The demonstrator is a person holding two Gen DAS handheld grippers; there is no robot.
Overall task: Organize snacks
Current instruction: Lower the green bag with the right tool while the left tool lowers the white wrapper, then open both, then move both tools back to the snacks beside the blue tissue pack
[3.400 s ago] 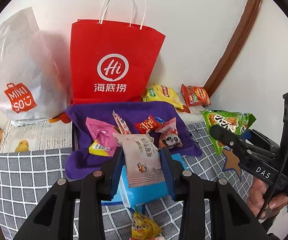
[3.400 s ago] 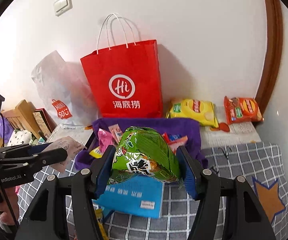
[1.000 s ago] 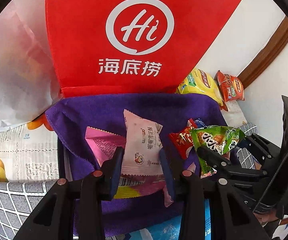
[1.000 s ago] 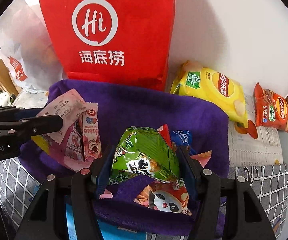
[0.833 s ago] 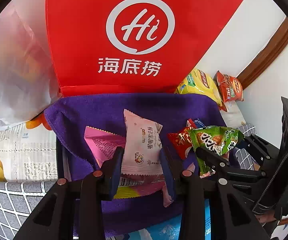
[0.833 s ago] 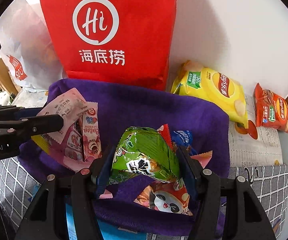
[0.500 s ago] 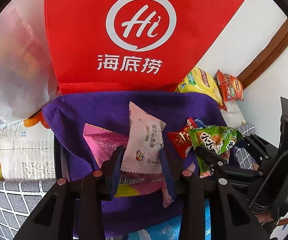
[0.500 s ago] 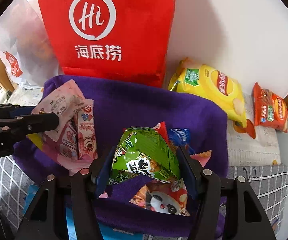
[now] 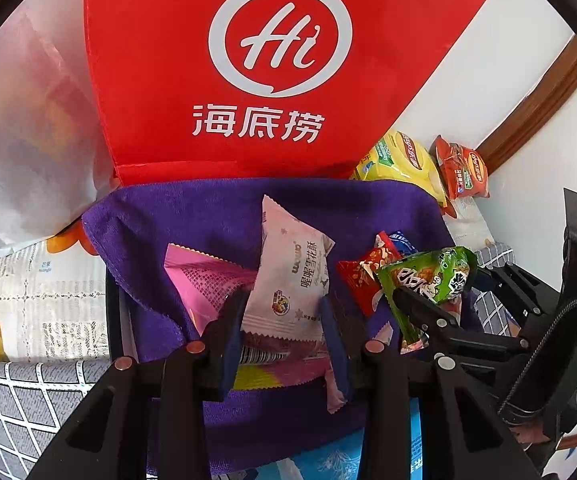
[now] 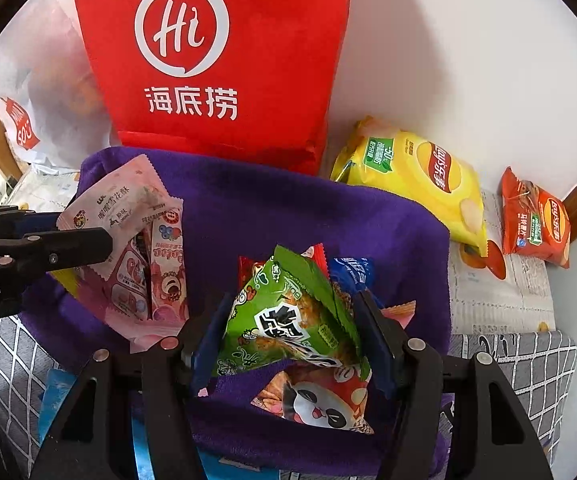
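Pointing steeply down, both grippers (image 9: 284,320) (image 10: 292,332) grip snack packets (image 9: 288,276) (image 10: 288,316).

Surface: grey checked cloth (image 10: 528,364).
On it: purple towel (image 10: 272,216), newspaper (image 10: 500,292), blue packet (image 9: 328,460).
On newspaper: yellow chip bag (image 10: 416,176), red chip bag (image 10: 536,220).

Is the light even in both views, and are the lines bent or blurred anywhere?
Left wrist view: daylight, sharp centre, brown door frame curved by the fisheye, black corners. Right wrist view: red bag throws a soft shadow on the white wall; grid cloth lines bend near the edge.
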